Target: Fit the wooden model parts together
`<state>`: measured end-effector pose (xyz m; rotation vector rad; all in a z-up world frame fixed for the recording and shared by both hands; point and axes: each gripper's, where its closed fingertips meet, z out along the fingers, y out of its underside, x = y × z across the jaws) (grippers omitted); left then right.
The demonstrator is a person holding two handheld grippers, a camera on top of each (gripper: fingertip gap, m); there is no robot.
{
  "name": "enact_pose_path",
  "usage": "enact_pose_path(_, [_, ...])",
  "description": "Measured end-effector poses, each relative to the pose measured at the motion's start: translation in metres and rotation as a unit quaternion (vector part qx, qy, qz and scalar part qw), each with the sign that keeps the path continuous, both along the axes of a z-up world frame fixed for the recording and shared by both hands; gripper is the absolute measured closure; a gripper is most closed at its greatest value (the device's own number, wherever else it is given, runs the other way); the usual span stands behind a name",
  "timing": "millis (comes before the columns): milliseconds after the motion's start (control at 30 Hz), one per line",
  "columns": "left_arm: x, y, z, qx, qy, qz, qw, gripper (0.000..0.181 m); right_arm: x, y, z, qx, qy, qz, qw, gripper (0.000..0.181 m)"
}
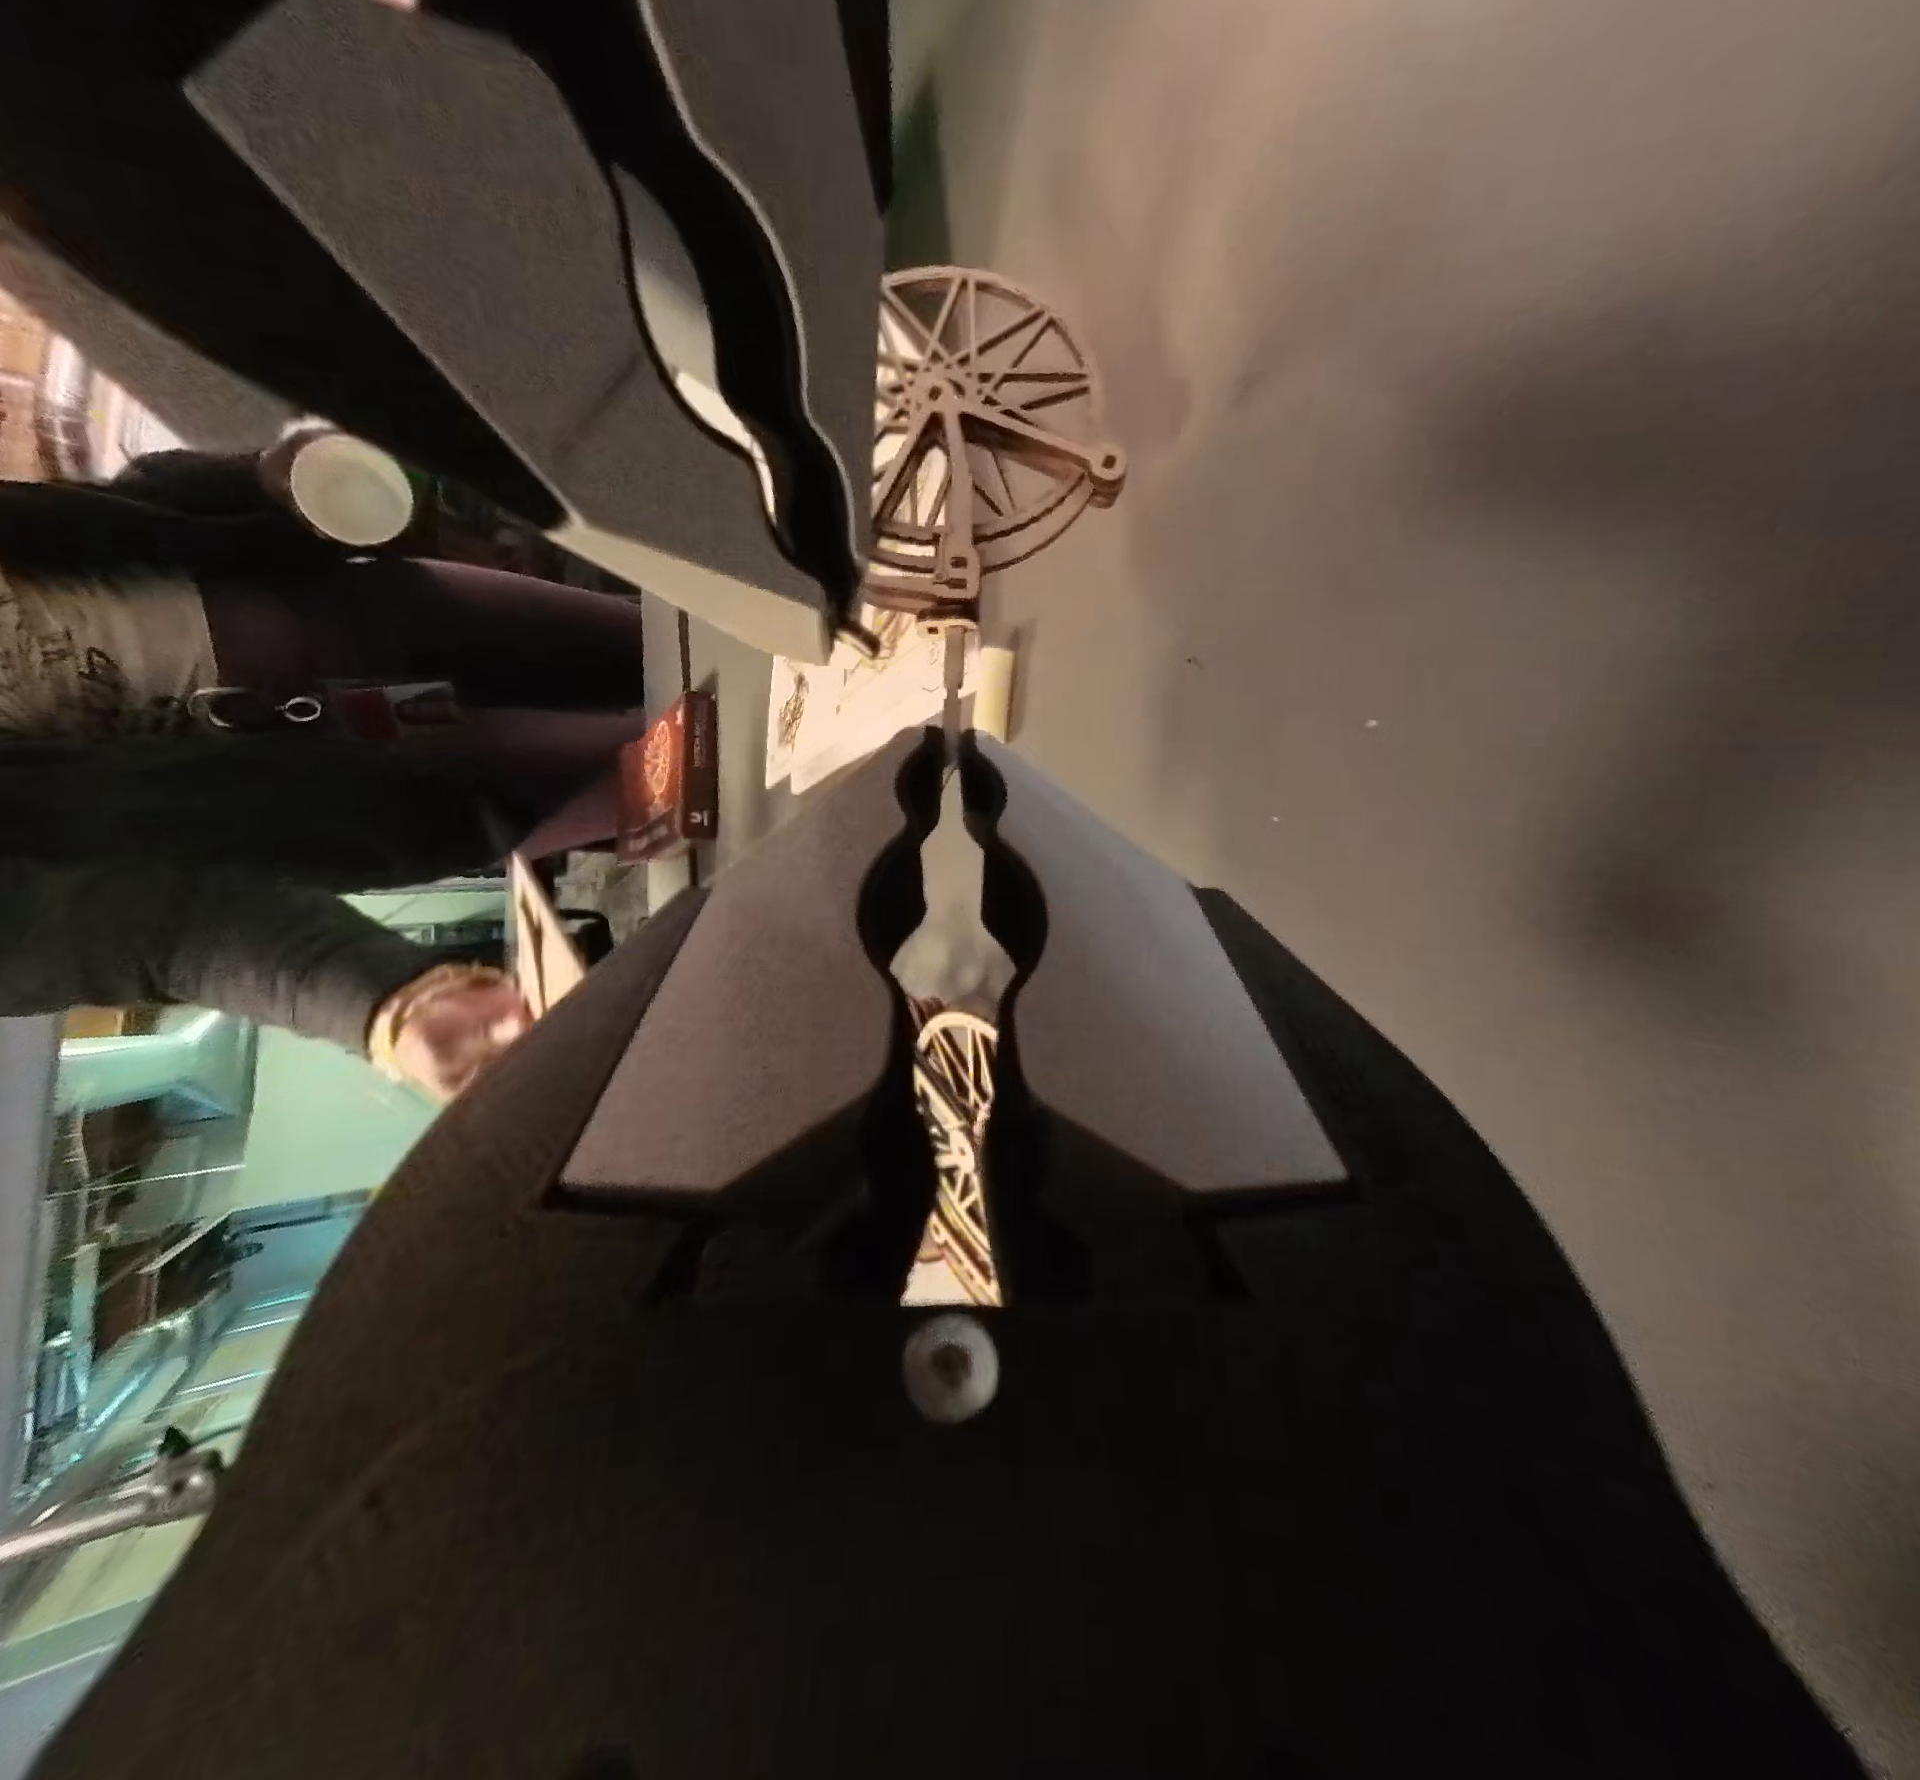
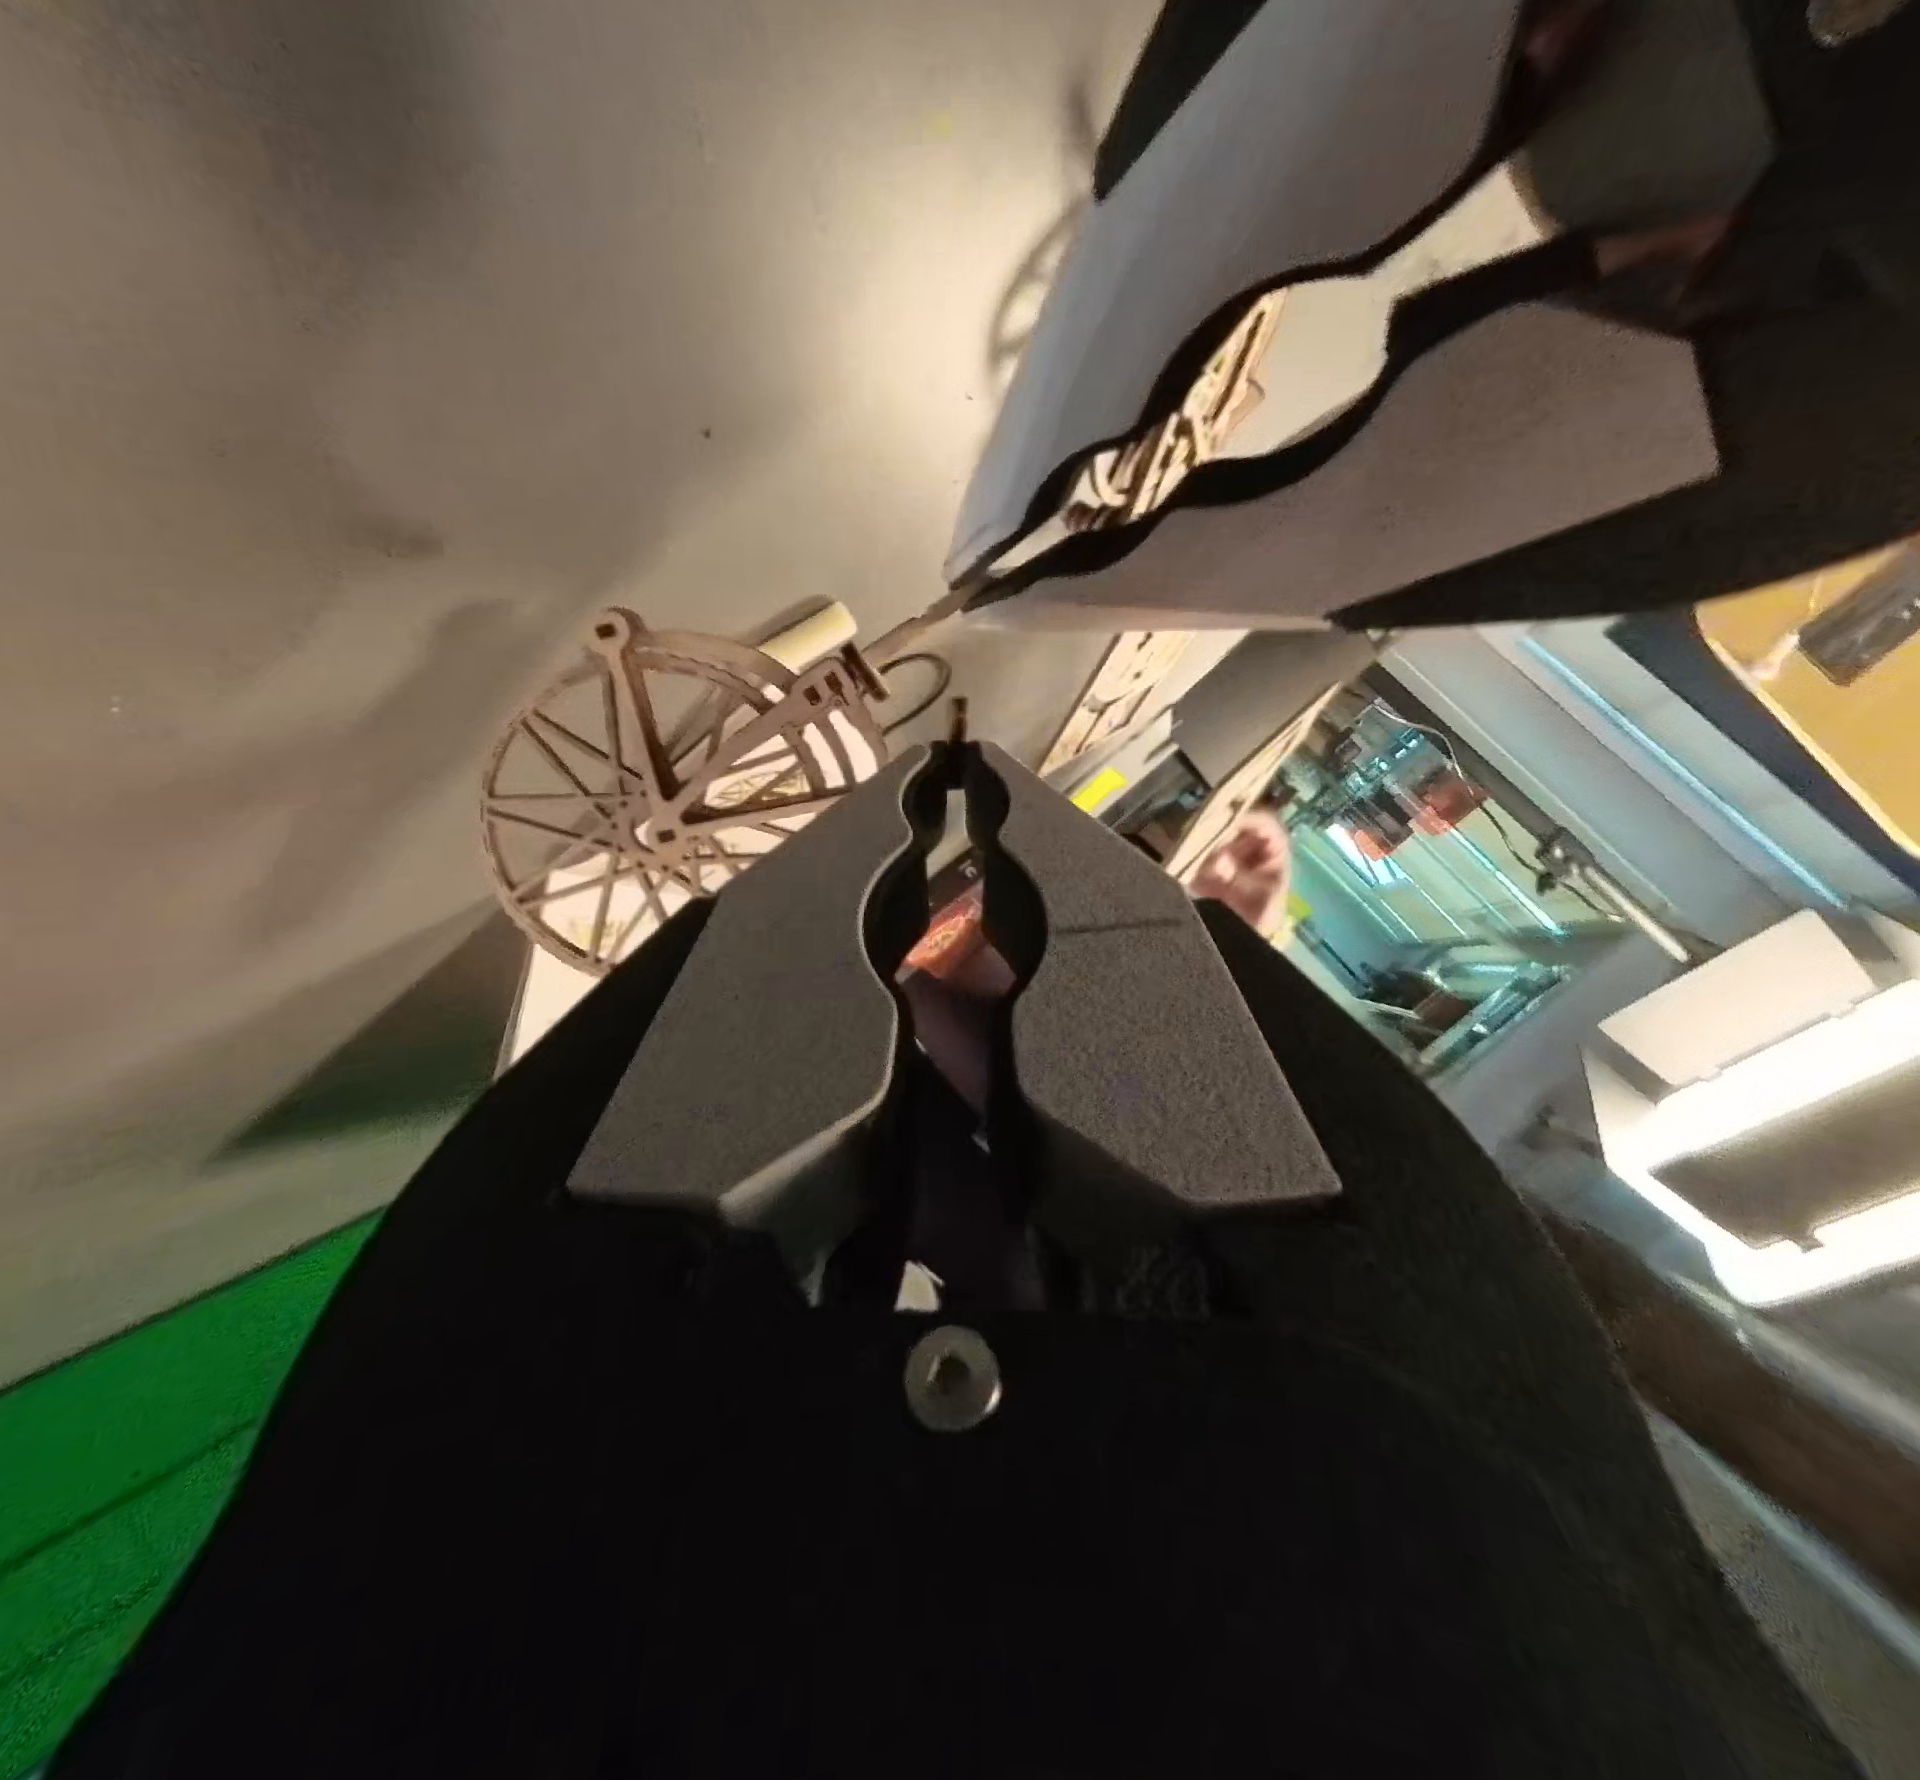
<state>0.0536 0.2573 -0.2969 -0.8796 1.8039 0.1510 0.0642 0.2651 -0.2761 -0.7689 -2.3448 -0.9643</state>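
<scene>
A wooden spoked wheel model [image 1: 987,421] with a forked frame is held up off the grey table [image 1: 1455,380]. My left gripper [image 1: 951,738] is shut on the thin stem [image 1: 951,681] that sticks out of the frame. In the right wrist view the left gripper [image 2: 961,596] comes in from the upper right and holds the wheel model [image 2: 644,795] by that stem. My right gripper [image 2: 956,745] is shut on a small thin wooden piece [image 2: 957,718]. Its tip stands a short way from the frame's end. In the left wrist view the right gripper [image 1: 847,627] sits just left of the frame.
A pale cylinder [image 1: 1000,691] lies on the table behind the model. Paper sheets with wooden parts [image 1: 831,722] and a red-brown box [image 1: 670,774] lie farther off. A person's hand [image 1: 447,1024] is at the left. A green surface [image 2: 156,1418] borders the table. Less than 4 cm separates the two grippers' tips.
</scene>
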Motion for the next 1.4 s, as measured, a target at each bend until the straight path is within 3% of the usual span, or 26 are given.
enact_pose_path(400, [0.005, -0.017, -0.001, 0.007, 0.006, -0.028, 1.000, 0.179, 0.007, -0.018, -0.012, -0.016, -0.117, 0.020, 0.993, 0.181])
enact_pose_path(733, [0.008, -0.025, -0.002, 0.011, 0.004, -0.043, 0.999, 0.178, 0.010, -0.025, -0.020, -0.013, -0.164, 0.032, 0.986, 0.181])
enact_pose_path(1400, [0.010, -0.029, -0.013, -0.046, 0.007, -0.055, 0.997, 0.178, 0.010, -0.027, -0.031, -0.018, -0.156, 0.038, 0.987, 0.181])
